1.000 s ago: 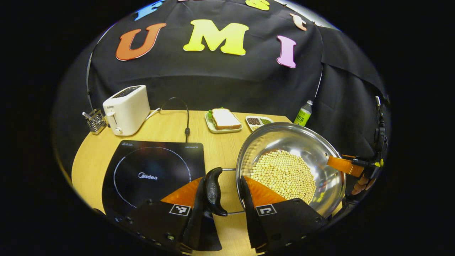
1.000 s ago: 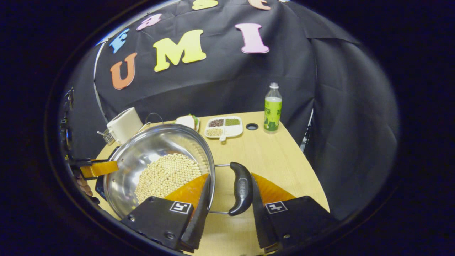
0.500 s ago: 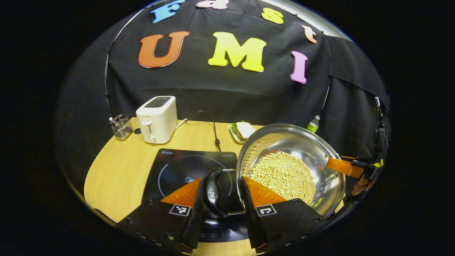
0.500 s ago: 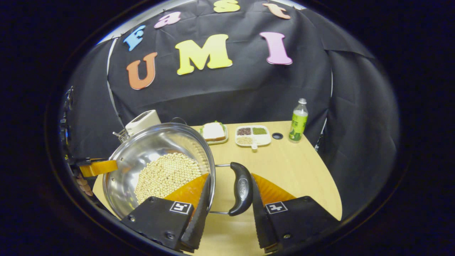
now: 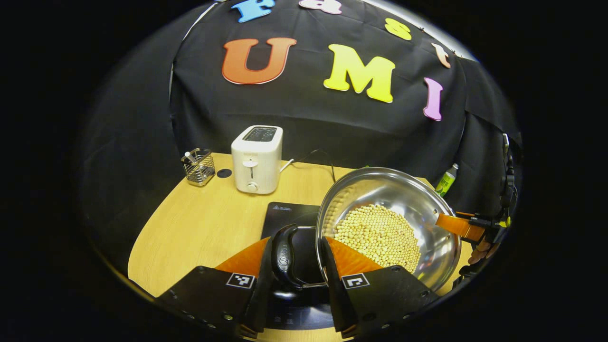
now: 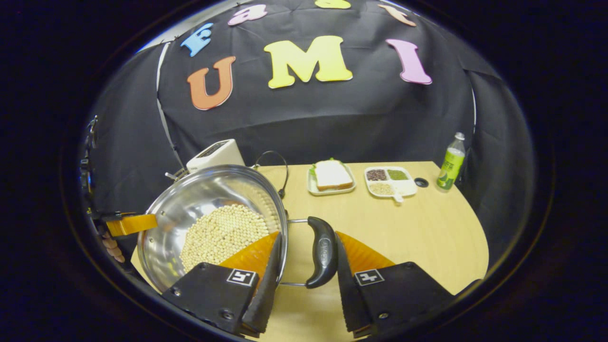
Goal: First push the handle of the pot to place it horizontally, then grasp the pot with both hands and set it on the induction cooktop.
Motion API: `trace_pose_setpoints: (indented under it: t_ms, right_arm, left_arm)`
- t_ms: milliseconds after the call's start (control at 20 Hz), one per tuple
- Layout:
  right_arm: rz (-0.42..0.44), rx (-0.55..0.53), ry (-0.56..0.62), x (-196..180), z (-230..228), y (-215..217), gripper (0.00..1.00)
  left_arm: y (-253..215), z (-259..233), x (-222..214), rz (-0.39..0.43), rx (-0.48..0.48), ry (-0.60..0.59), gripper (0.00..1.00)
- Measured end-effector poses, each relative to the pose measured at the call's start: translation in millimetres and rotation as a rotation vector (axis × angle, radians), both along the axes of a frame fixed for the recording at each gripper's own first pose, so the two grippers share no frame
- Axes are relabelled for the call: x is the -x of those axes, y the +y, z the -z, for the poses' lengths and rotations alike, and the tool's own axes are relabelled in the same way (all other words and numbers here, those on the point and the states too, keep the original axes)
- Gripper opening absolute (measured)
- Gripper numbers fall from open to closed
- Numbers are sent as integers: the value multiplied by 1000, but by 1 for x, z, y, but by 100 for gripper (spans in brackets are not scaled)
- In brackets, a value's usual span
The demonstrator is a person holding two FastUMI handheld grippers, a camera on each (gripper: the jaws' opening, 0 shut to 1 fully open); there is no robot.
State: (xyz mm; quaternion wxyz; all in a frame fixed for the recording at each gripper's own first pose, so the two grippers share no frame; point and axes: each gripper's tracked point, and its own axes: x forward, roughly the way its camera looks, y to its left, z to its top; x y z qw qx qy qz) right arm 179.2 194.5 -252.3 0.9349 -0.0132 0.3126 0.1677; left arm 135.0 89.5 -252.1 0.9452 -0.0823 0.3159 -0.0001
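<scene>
A steel pot (image 5: pixel 394 190) holding pale beans (image 5: pixel 377 235) hangs between both grippers. My left gripper (image 5: pixel 297 240) is shut on its black handle (image 5: pixel 284 254), with one finger outside the handle and the other inside the rim. The black induction cooktop (image 5: pixel 287 214) lies under this handle and the pot's near side. Whether the pot touches the cooktop cannot be told. In the right gripper view the pot (image 6: pixel 199 199) sits at the left. My right gripper (image 6: pixel 308 235) is shut on the opposite black handle (image 6: pixel 324 251) in the same way. The right gripper's finger (image 5: pixel 456 225) shows at the pot's far rim.
A white toaster (image 5: pixel 256 159) and a wire basket (image 5: pixel 198 166) stand at the back of the wooden table (image 5: pixel 199 228). A sandwich plate (image 6: pixel 331 176), a divided dish (image 6: pixel 389 180) and a green bottle (image 6: pixel 451 161) stand at the back right.
Both grippers have carried the pot to the left, from the bare table to above the cooktop. The grip on both handles is unchanged.
</scene>
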Motion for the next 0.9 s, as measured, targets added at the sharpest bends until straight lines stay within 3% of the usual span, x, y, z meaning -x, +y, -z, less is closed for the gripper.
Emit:
trace_pose_setpoints:
  t_ms: [500,900]
  right_arm:
    - [32,7,77,-24,51,52,62]
    - [31,-13,103,-24,62,58,62]
  left_arm:
    - [51,44,-37,-44,-6,60,52]
    - [56,57,-40,-22,0,65,52]
